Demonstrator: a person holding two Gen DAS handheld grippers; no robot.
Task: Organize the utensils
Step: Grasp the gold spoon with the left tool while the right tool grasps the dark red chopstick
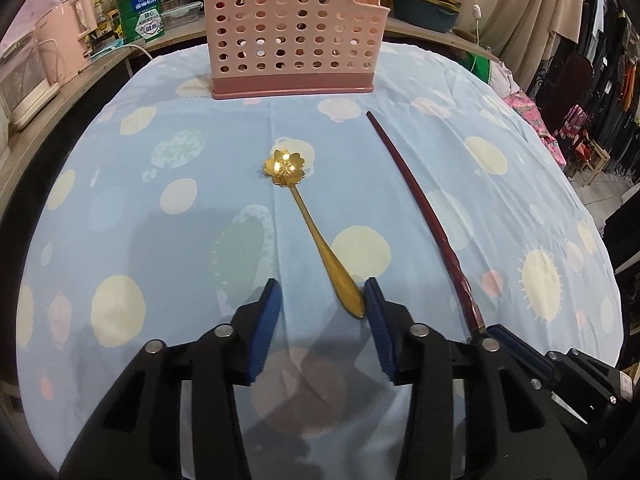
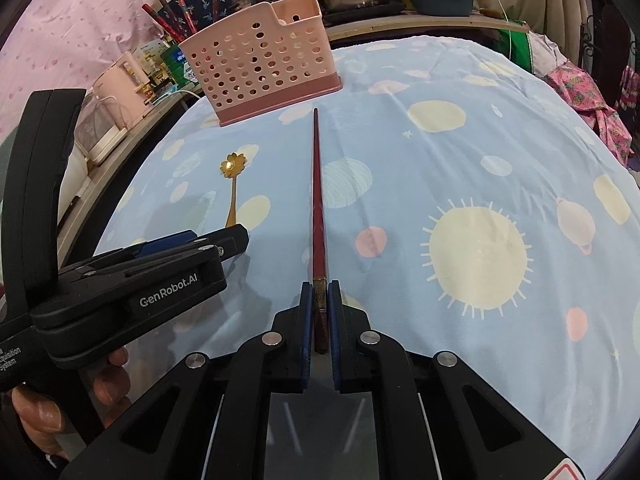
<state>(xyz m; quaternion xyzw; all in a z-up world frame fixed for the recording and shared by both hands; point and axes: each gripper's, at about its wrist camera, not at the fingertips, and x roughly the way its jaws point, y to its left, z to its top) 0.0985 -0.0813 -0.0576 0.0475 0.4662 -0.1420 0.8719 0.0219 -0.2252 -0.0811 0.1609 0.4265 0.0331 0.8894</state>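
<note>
Right gripper (image 2: pixel 320 300) was clamped on the dark red lacquered chopstick's (image 2: pixel 317 200) stiff, slippery butt; left gripper (image 1: pixel 322 300) gaped around the light gold flower-bowled metal spoon's (image 1: pixel 316 236) handle, pads not pressing.

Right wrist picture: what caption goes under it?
Right gripper shut on a red chopstick, pointing toward the pink basket.

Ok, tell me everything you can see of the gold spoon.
The gold spoon looks like shiny metal, with a flower-shaped bowl toward the pink basket and a thin stem widening to a rounded handle. It lies flat on the spotted tablecloth. Its handle end sits between the open jaws of the left hand-held gripper, against the right pad.
</note>
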